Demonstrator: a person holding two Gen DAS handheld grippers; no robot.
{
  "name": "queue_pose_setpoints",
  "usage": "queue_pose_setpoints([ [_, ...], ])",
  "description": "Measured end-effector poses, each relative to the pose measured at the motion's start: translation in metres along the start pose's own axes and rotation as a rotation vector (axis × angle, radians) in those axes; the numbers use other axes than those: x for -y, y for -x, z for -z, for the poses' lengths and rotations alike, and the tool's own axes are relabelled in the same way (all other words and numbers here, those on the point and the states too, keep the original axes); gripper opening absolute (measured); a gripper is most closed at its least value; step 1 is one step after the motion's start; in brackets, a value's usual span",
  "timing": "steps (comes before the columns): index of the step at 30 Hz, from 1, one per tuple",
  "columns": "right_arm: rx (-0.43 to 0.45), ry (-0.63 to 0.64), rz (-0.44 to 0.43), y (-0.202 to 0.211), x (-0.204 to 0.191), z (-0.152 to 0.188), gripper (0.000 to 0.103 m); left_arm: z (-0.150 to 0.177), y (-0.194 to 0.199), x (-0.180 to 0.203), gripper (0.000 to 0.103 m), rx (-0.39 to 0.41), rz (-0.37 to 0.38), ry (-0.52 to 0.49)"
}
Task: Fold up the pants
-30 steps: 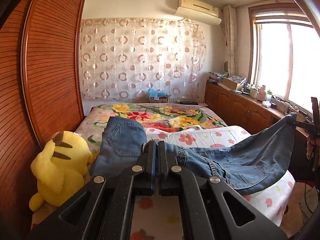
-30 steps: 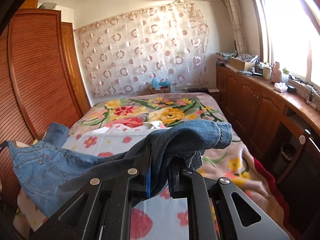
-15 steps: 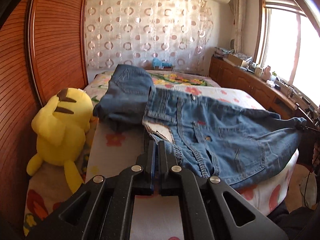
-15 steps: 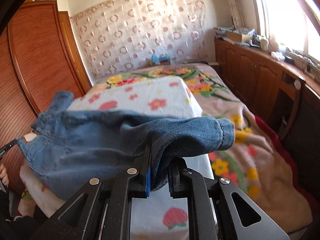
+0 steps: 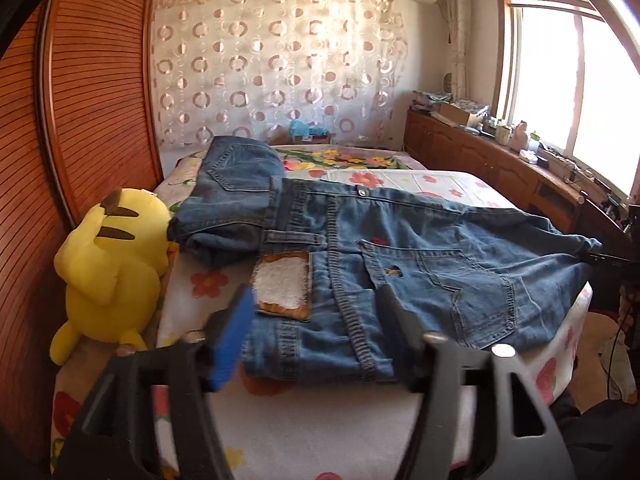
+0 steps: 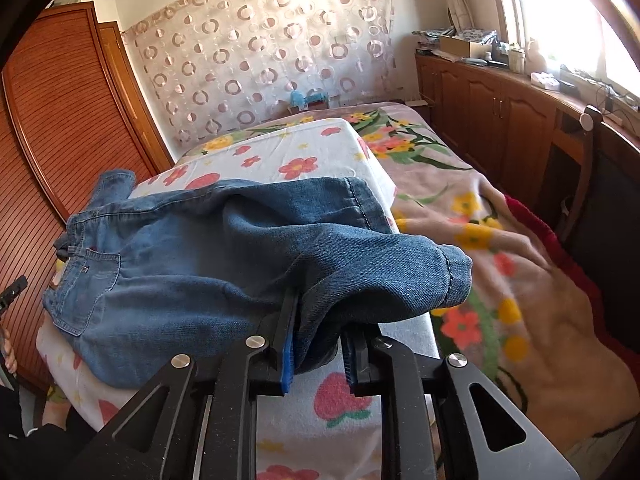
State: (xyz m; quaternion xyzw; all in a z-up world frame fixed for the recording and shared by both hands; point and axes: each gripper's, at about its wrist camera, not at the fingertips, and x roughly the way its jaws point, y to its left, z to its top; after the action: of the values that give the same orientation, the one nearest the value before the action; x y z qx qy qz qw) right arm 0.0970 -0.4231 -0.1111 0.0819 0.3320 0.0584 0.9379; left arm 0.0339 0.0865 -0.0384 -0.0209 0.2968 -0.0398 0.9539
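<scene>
The pants [image 5: 400, 248], blue denim with a back pocket, stitched seams and a pale patch at the waistband, lie spread across the flower-print bed [image 5: 320, 420], their leg ends bunched and lifted at the far side. Denim this thick should handle as heavy, soft and non-slippery, so I would take it by the waistband or hems, where layered cloth gives firm hold. The left gripper [image 5: 316, 320] stands wide and empty over the waistband, while the right gripper [image 6: 318, 340] pinches the leg cloth; a yellow plush toy [image 5: 112, 264] sits beside the bed.
</scene>
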Motion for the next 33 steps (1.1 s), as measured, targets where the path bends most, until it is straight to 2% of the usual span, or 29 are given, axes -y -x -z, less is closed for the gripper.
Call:
queue_pose_setpoints([
  [1, -0.004, 0.005, 0.007, 0.009, 0.001, 0.008, 0.024, -0.001, -0.004, 0.003, 0.085, -0.004, 0.013, -0.002],
  [4, -0.009, 0.016, 0.016, 0.01, 0.002, 0.009, 0.031, -0.003, -0.017, 0.015, 0.085, -0.022, 0.061, -0.002],
  [6, -0.01, 0.021, 0.029, 0.016, 0.003, 0.01, 0.046, -0.003, -0.025, 0.028, 0.085, -0.026, 0.074, -0.013],
  [8, -0.003, 0.02, 0.04, 0.022, 0.005, 0.01, 0.053, -0.004, -0.031, 0.038, 0.085, -0.035, 0.09, -0.026],
  [18, 0.023, -0.055, 0.068, 0.031, 0.038, 0.0, 0.054, -0.001, -0.063, 0.087, 0.085, -0.08, 0.186, -0.073],
  [25, -0.056, -0.12, 0.067, 0.007, 0.04, 0.0, 0.054, 0.005, -0.076, 0.096, 0.085, -0.116, 0.19, -0.078],
  [33, -0.057, -0.146, 0.048, 0.006, 0.048, -0.005, 0.054, 0.011, -0.084, 0.103, 0.085, -0.149, 0.182, -0.082],
])
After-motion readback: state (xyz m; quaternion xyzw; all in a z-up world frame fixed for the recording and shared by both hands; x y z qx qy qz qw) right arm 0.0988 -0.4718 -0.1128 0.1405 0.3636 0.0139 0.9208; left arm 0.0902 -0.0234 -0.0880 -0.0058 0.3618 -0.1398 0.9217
